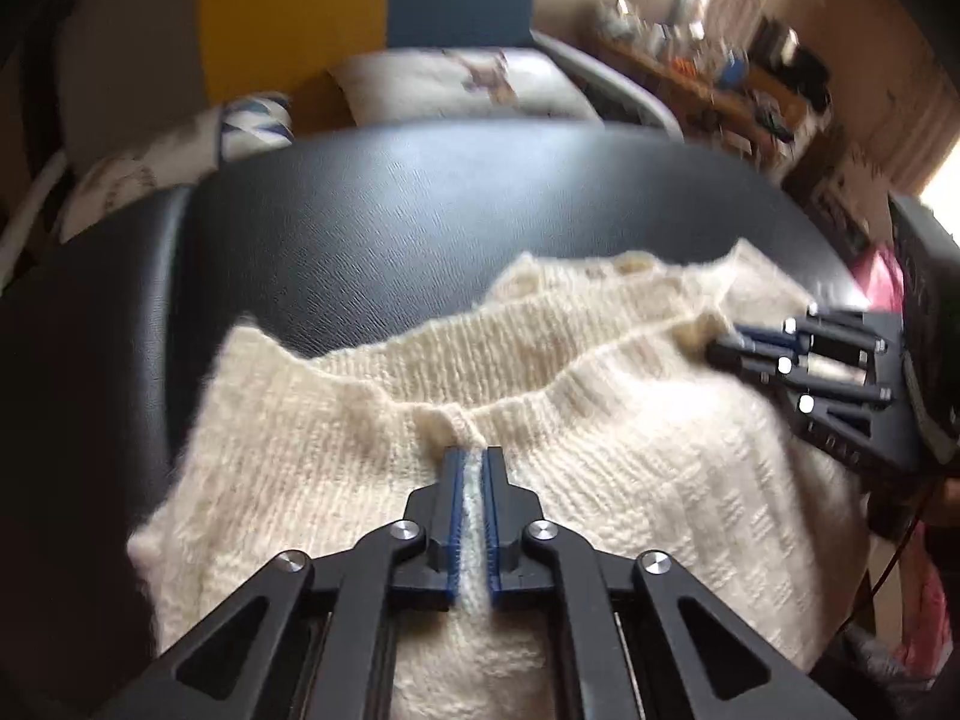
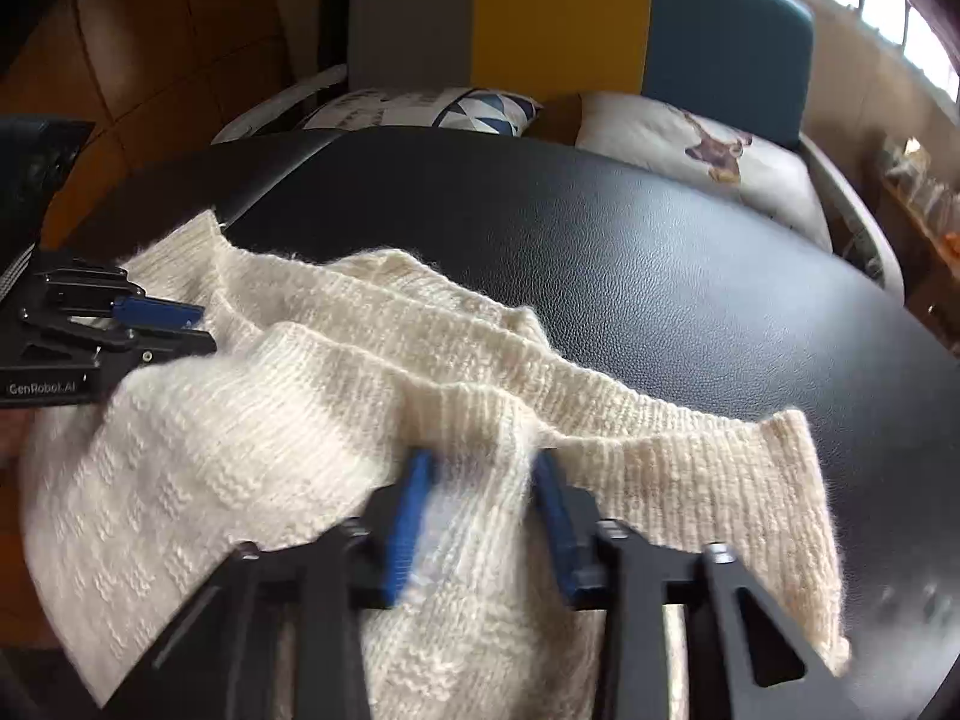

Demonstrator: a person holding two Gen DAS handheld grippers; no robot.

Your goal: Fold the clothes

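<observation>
Together two grippers work one cream sweater (image 1: pixel 630 480): left jaws pinch it, right jaws gape.

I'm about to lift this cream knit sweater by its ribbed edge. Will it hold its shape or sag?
The sweater will probably sag: it already drapes in soft folds on the black table. Its loose knit may stretch where the left gripper pinches it. The fuzzy yarn likely won't slip from the right gripper.
</observation>
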